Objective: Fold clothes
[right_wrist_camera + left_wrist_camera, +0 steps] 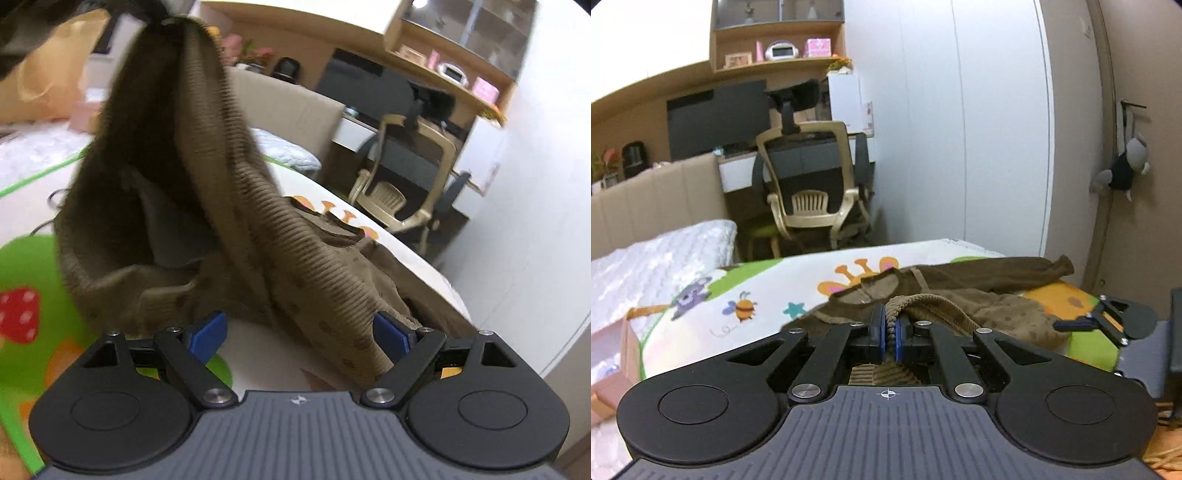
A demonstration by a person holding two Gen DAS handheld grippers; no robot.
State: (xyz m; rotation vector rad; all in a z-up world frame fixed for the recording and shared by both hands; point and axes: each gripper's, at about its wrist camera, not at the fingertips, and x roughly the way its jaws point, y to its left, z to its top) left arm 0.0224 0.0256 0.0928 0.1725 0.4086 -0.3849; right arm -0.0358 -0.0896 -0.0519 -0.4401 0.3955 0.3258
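Observation:
A brown knit garment (pixel 960 295) with a ribbed hem lies crumpled on a cartoon-printed play mat (pixel 768 295) spread over the bed. My left gripper (pixel 890 328) is shut on the ribbed hem, the cloth pinched between its blue pads. In the right wrist view that hem hangs lifted from the top left, where the left gripper (pixel 162 18) holds it, and the garment (pixel 229 206) drapes down to the mat. My right gripper (pixel 299 336) is open, its blue pads wide apart. The garment's lower edge lies against the right pad (pixel 391 336), not pinched.
An office chair (pixel 812 184) stands at a desk beyond the bed's far edge. White wardrobe doors (pixel 960 129) fill the right side. A quilted white pillow (pixel 657 266) and a padded headboard (pixel 657 195) lie to the left. A pink box (pixel 609 369) sits low on the left.

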